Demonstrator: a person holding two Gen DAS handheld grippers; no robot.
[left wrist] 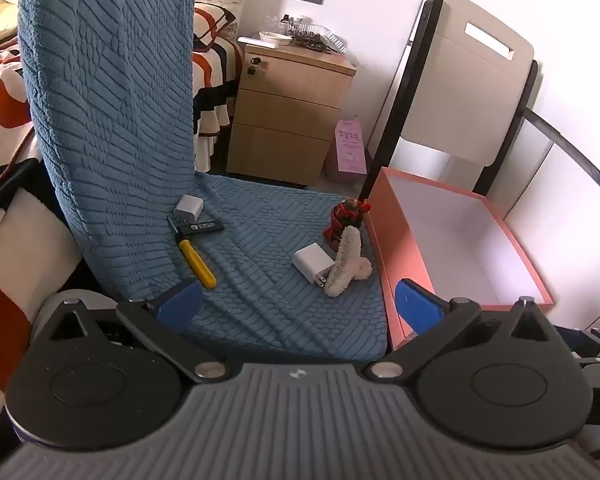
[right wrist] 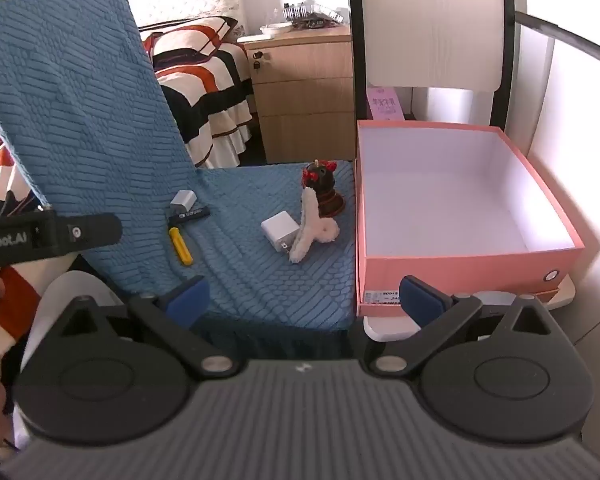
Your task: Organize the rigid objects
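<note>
Jaws spread wide on left gripper [left wrist: 298, 308] and right gripper [right wrist: 306, 300], nothing held. Step judged: first pick. White charger [right wrist: 277, 231] is nearest; transfer into pink box [right wrist: 460, 258] is called for.

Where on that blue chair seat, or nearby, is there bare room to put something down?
The pink box holds nothing, so it is the widest free spot. On the blue seat cover, the front strip is bare, as is the middle between the yellow tool and the white charger. Crowded: charger, fluffy white toy and dark doll bunched by the box.
</note>
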